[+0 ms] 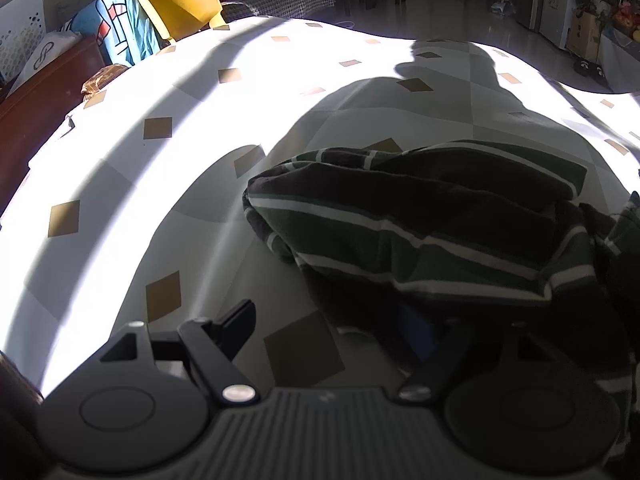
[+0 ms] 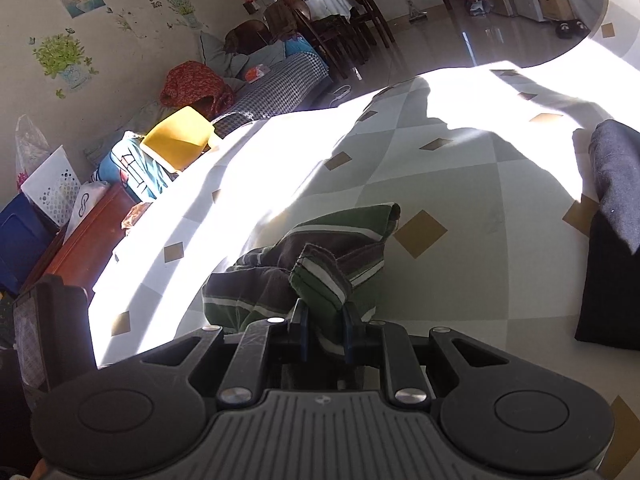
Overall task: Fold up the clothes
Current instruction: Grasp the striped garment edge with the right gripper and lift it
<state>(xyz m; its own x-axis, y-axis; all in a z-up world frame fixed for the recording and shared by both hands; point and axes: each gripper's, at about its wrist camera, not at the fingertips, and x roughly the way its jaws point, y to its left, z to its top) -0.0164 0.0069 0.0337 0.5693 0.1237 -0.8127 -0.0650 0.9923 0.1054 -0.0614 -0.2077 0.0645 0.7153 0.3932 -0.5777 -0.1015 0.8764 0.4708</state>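
A dark striped garment (image 1: 420,220), green and brown with white lines, lies bunched on the table's white checked cloth (image 1: 160,140). My left gripper (image 1: 328,320) stands open at the garment's near left edge. Its left finger (image 1: 240,316) is clear over the cloth, while its right finger is mostly covered by a draped fold. In the right wrist view my right gripper (image 2: 325,312) is shut on a folded edge of the striped garment (image 2: 320,276), holding it a little above the tablecloth (image 2: 440,180). The rest of the garment hangs down to the left.
A folded dark grey cloth (image 2: 616,184) lies at the table's right edge. A yellow chair (image 1: 184,4) and a reddish wooden cabinet (image 1: 36,108) stand off the far left side. Strong sunlight and shadows cross the table.
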